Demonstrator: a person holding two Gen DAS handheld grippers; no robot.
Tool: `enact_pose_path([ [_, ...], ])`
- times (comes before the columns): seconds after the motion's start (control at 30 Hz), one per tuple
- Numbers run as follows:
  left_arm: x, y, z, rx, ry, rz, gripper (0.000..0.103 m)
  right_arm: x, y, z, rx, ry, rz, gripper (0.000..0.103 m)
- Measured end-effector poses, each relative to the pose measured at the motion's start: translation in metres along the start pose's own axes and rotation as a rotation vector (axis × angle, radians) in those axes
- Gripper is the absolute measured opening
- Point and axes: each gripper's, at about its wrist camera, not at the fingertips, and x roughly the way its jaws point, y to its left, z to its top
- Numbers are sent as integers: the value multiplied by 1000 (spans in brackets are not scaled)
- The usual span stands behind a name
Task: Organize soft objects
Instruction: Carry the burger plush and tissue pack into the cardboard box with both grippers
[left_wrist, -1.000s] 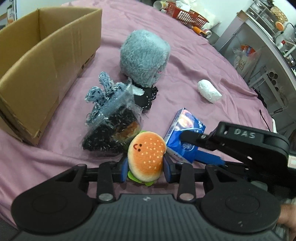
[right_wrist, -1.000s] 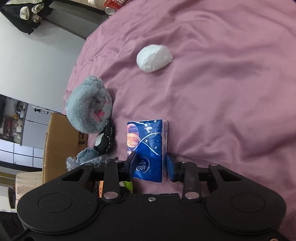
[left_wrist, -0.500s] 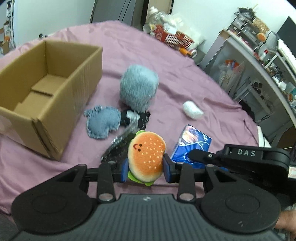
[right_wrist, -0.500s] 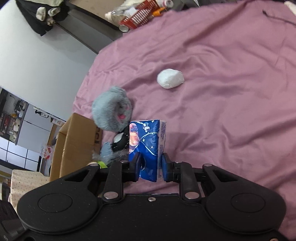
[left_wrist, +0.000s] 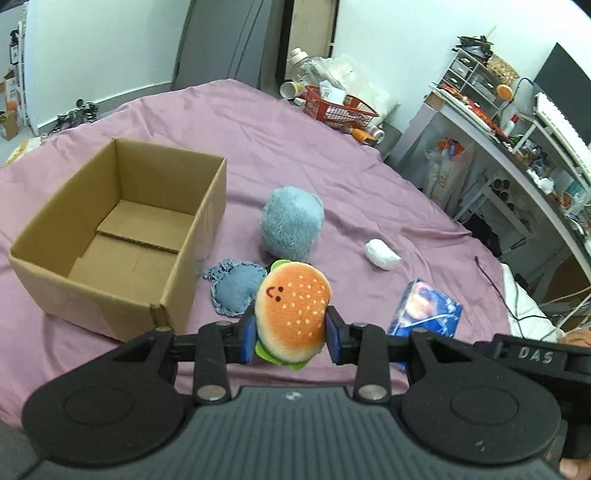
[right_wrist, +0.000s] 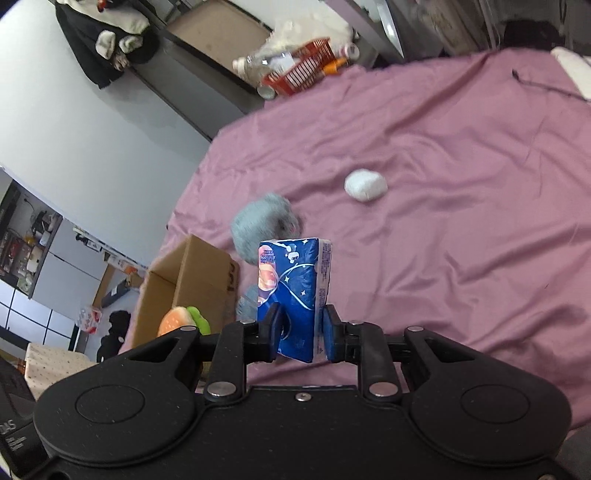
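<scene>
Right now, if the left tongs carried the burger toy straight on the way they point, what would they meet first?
Probably the denim cushion on the purple bedspread, just beyond the burger toy held in the left tongs. The fluffy grey toy lies farther along. Depth is unclear.

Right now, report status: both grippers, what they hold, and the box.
Left gripper shut on burger plush. Right gripper just closed on blue tissue pack. Cardboard box open, nothing inside. Nothing blocking its opening.
</scene>
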Motion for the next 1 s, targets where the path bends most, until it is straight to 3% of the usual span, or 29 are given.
enact_pose_path([
  [0.5,-30,32,30,24,-78,34,36,-8,61,8,-73,-56,39,23],
  [1.0,-26,99,52,-114,-99,128,36,32,129,3,-136,-22,114,23],
])
